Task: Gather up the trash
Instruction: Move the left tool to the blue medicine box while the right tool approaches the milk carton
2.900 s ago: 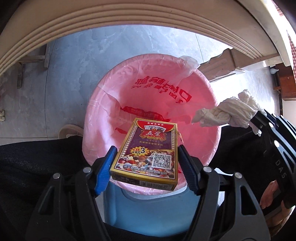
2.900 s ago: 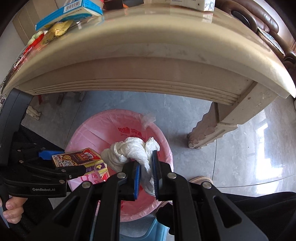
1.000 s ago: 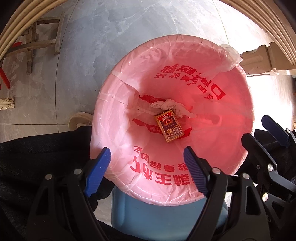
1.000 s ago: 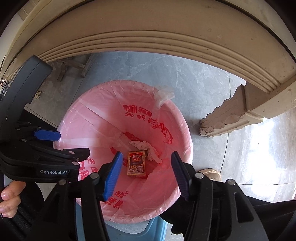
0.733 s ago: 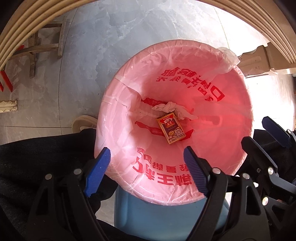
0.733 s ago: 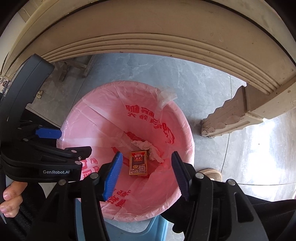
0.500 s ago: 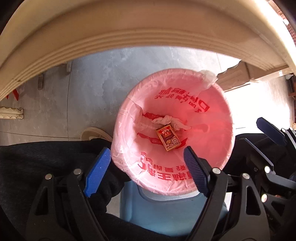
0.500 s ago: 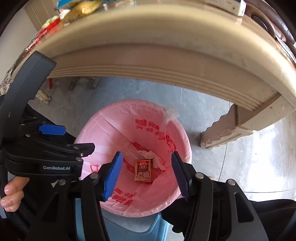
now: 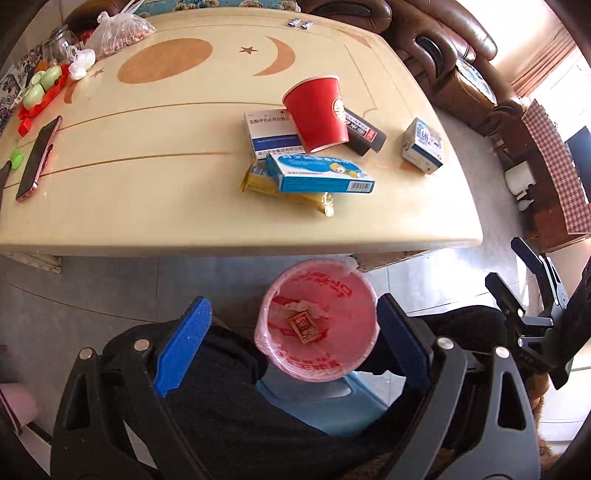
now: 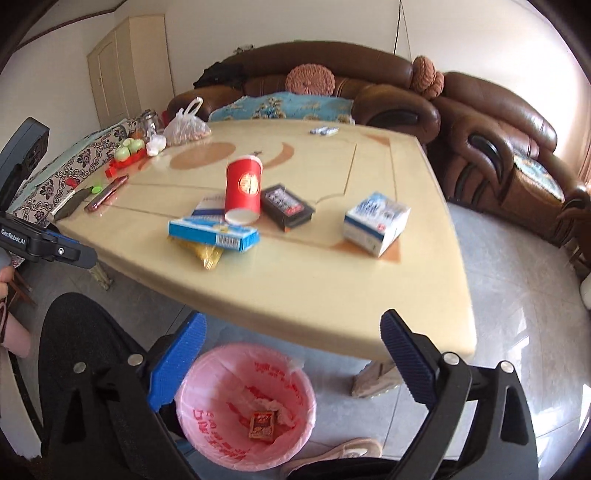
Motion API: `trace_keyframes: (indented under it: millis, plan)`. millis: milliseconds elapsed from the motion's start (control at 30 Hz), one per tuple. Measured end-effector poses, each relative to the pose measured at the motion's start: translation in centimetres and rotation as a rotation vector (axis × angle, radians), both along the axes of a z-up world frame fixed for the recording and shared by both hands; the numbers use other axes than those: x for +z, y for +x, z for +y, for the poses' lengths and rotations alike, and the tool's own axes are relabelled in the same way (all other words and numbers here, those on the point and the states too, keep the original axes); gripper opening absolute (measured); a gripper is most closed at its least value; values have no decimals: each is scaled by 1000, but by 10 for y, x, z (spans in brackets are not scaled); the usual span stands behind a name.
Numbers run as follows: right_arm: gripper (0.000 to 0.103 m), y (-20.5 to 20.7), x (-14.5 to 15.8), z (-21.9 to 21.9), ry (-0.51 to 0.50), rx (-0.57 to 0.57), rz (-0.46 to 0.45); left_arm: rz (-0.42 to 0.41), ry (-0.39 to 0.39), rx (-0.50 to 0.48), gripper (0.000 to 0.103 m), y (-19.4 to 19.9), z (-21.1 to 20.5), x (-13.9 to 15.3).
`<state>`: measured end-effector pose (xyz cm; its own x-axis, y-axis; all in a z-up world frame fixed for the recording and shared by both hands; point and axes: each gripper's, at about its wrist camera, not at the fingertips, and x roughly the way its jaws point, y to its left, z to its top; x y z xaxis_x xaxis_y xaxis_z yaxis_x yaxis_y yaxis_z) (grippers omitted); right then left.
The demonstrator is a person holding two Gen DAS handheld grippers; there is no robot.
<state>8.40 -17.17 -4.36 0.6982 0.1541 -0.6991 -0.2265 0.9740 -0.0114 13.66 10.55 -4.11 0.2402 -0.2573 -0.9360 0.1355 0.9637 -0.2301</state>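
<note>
On the floor by the table's near edge stands a pink-lined bin (image 9: 332,291) (image 10: 218,373). Inside it lie a red card box (image 9: 303,326) (image 10: 262,426) and a crumpled white tissue (image 9: 301,305) (image 10: 275,404). On the table a red paper cup (image 9: 317,110) (image 10: 243,194) leans on a pile of boxes: a blue box (image 9: 317,173) (image 10: 212,230), a gold wrapper (image 9: 291,194), a black box (image 10: 286,206) and a white-blue carton (image 9: 423,146) (image 10: 375,223). My left gripper (image 9: 291,301) hangs high over the bin, jaws opening, nothing between them. My right gripper (image 10: 291,317) does the same.
A phone (image 9: 37,158), a bag of nuts (image 9: 118,31) and red-green items (image 9: 40,88) lie at the table's far left. A brown sofa (image 10: 480,122) runs behind and to the right. A person's black-clad legs and shoe (image 10: 373,376) flank the bin, which rests on a blue stool (image 9: 325,402).
Both grippers have risen from just above the bin to above table height and tilted up, bringing the table top into view. The right jaws have spread much wider, the left slightly.
</note>
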Motion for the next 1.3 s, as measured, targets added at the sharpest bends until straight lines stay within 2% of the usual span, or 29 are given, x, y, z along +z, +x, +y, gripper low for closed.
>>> trace_keyframes:
  millis: [100, 167, 267, 433, 600, 1000, 1300]
  plan:
    - [94, 6, 29, -4, -31, 6, -49, 12, -22, -14, 89, 5, -7, 20]
    - [94, 13, 49, -7, -21, 10, -60, -13, -28, -25, 89, 10, -11, 38]
    - [96, 26, 69, -13, 8, 16, -37, -51, 4, -15, 89, 16, -18, 61]
    - [96, 57, 85, -24, 62, 12, 42, -5, -12, 26, 89, 35, -18, 73]
    - [96, 95, 83, -50, 165, -28, 134, 86, -39, 85, 89, 54, -16, 54]
    - [96, 159, 64, -84, 179, -110, 234, 140, -71, 133, 89, 82, -18, 43]
    - [96, 191, 20, -79, 206, -93, 362, 245, -214, 255, 89, 90, -9, -16]
